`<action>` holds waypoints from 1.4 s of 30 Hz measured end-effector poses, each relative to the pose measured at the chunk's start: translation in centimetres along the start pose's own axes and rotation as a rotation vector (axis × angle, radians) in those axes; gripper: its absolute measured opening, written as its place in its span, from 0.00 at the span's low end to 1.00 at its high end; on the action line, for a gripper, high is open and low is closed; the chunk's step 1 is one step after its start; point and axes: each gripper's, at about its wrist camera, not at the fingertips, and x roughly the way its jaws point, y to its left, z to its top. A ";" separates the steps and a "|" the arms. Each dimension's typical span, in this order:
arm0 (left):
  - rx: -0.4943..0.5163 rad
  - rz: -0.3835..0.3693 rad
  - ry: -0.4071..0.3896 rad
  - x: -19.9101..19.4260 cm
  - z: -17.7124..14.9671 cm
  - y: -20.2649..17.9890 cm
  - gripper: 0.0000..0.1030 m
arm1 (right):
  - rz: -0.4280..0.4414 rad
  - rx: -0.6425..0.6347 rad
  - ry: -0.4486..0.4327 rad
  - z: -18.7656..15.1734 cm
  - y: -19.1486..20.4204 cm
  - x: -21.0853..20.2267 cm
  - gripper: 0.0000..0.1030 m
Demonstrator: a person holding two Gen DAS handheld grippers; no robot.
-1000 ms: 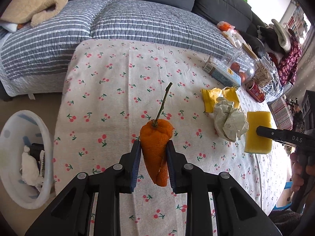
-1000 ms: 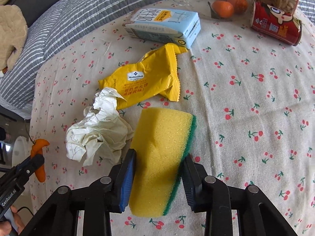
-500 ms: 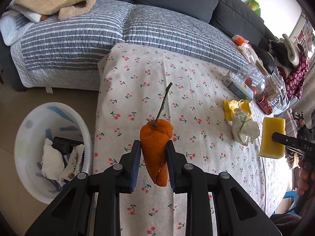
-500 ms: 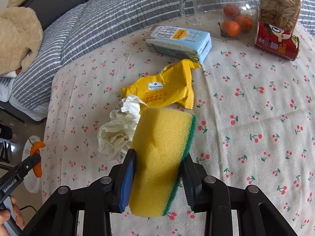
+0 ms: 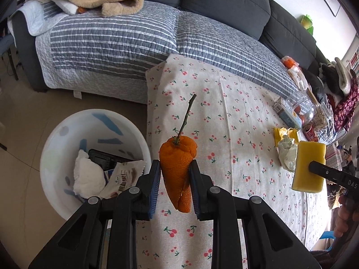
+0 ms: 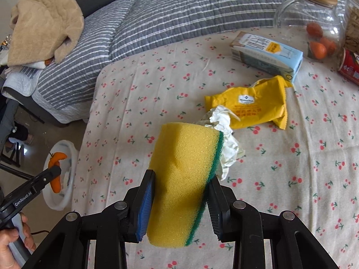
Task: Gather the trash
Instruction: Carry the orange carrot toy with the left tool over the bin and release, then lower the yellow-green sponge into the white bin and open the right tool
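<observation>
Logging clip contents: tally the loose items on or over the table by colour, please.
Orange: 1, peel, held
Yellow: 2, sponge, held; wrapper
White: 1, crumpled tissue
Blue: 1, carton
Red: 1, can
Clear: 1, glass jar
Total: 7

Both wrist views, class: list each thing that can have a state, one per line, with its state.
left gripper: shut on orange peel
orange peel: held, off the table
right gripper: shut on sponge
sponge: held, lifted
white bin: open, partly filled with trash
crumpled tissue: lying on the tablecloth
yellow wrapper: lying flat, looks empty
milk carton: on its side
glass jar: lid on
</observation>
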 end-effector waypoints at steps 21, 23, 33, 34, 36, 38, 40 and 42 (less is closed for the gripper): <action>-0.142 0.121 0.019 -0.1 -0.7 10.0 0.40 | 0.038 -0.134 0.070 -2.0 9.8 6.4 0.39; -0.141 0.147 0.021 -0.3 -0.9 10.3 0.55 | 0.043 -0.148 0.074 -2.2 10.8 7.0 0.39; -0.118 0.258 0.052 -2.0 -2.5 13.4 0.82 | 0.043 -0.245 0.099 -3.4 16.6 10.2 0.39; -0.115 0.268 0.054 -2.1 -2.6 13.7 0.82 | 0.033 -0.262 0.105 -3.5 17.2 10.6 0.39; -0.113 0.289 0.059 -2.4 -2.9 14.3 0.83 | 0.025 -0.283 0.114 -3.8 18.2 11.2 0.39; -0.125 0.301 0.064 -2.7 -3.2 15.1 0.83 | 0.036 -0.286 0.122 -3.8 19.2 11.8 0.39; -0.145 0.305 0.067 -3.0 -3.4 15.9 0.84 | 0.045 -0.291 0.119 -3.8 20.3 12.2 0.39; -0.156 0.305 0.066 -3.2 -3.6 16.4 0.84 | 0.043 -0.303 0.113 -3.8 21.4 12.7 0.40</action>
